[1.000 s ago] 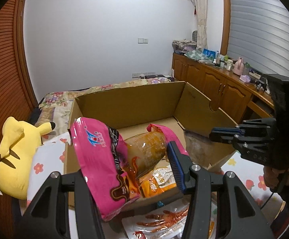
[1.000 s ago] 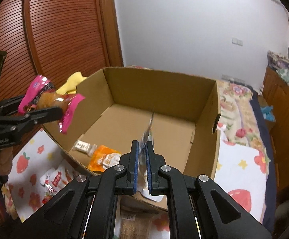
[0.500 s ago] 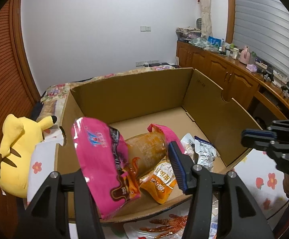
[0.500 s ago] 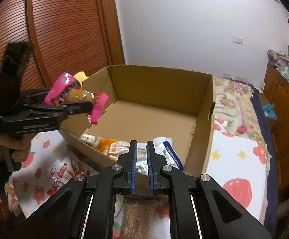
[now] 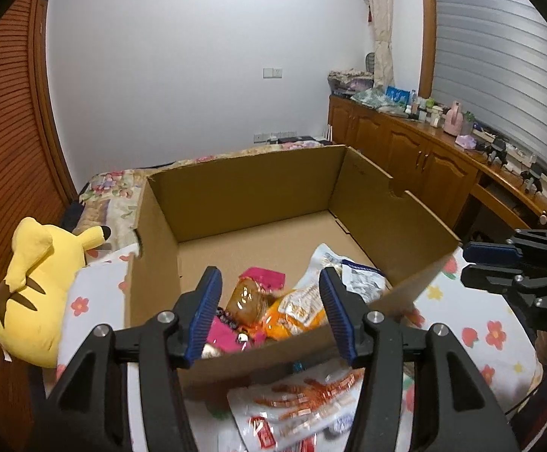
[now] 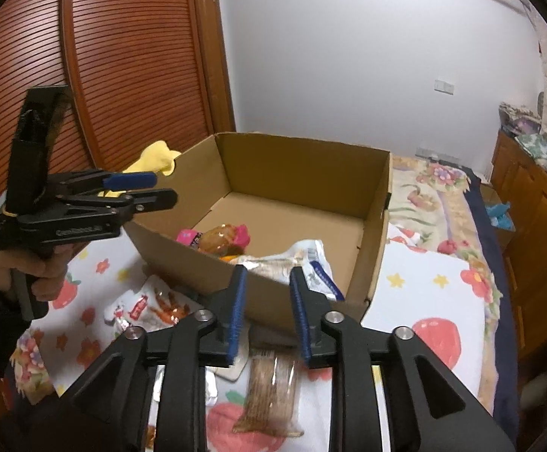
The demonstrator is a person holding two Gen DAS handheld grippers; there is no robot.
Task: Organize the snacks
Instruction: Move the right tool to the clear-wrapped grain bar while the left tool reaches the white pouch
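Both tongs angled down toward the cardboard box (image 5: 258, 192) on the flowery bedspread (image 6: 416, 282), held back at its near edge. Left gripper (image 5: 269, 312) about half open, still widening, gripping nothing. Right gripper (image 6: 265, 301) also opening, empty too. Pink snack bag (image 6: 220, 239) lying inside the box beside a silver pouch (image 6: 303, 258). More packets (image 6: 273, 388) outside, near side.

The wall (image 5: 183, 67) was plain white, with a small light switch (image 5: 272, 72) on it; a brown slatted wooden door (image 6: 122, 56) stood at the side; low wooden cupboards (image 5: 405, 154) ran along under a grey window blind (image 5: 499, 75), with little bottles on top; a bed (image 6: 435, 275) had a sheet with flowers and strawberries; a pale curtain (image 5: 380, 19) hung in the corner.
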